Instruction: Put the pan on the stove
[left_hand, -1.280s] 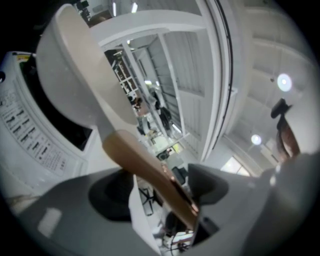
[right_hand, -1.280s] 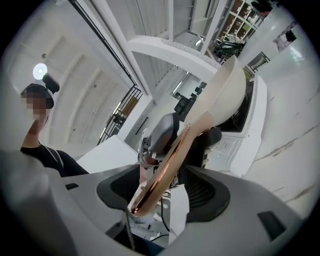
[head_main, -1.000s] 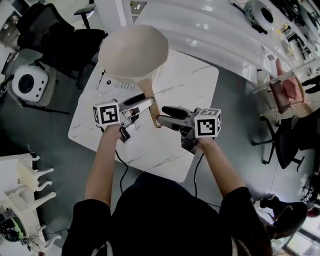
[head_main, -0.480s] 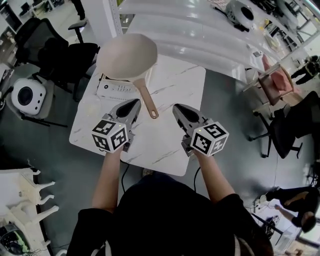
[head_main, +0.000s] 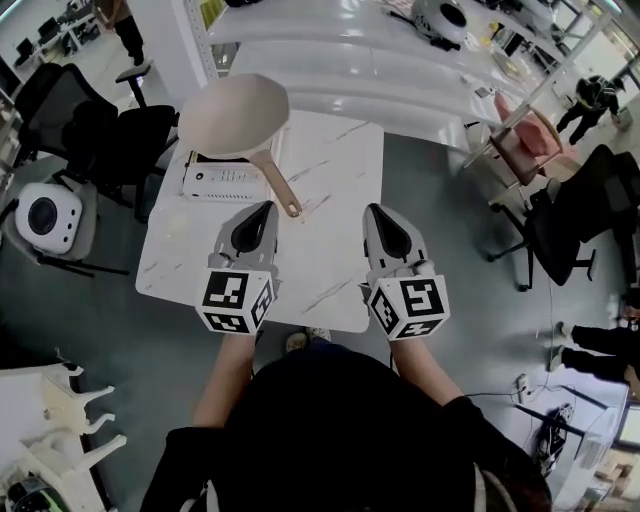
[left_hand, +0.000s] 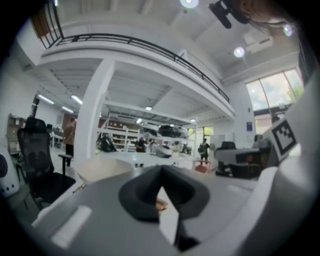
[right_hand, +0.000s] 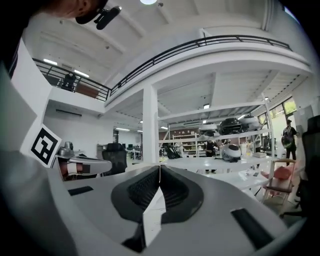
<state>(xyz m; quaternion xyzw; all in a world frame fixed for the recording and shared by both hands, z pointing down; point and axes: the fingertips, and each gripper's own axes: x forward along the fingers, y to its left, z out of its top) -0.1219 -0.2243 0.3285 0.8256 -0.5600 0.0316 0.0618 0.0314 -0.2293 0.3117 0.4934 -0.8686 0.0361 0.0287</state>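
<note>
A beige pan (head_main: 233, 112) rests with its bowl over the far part of a white stove unit (head_main: 222, 181) at the table's far left. Its wooden handle (head_main: 281, 190) points toward me. My left gripper (head_main: 262, 207) hovers just short of the handle's end, shut and holding nothing. My right gripper (head_main: 375, 210) is level with it over the right half of the table, also shut and holding nothing. In the left gripper view the pan's bowl (left_hand: 102, 169) shows beyond the closed jaws, and the handle's tip (left_hand: 161, 204) peeks through them. The right gripper view shows only closed jaws and the room.
The small white marble table (head_main: 335, 180) ends close behind the grippers, toward me. Black office chairs (head_main: 95, 120) and a white round device (head_main: 45, 215) stand at the left. A long white counter (head_main: 350, 60) lies beyond, with more chairs (head_main: 555, 235) at the right.
Both grippers have drawn back from the pan's handle toward me, and their jaws have shut. The pan stays on the stove unit.
</note>
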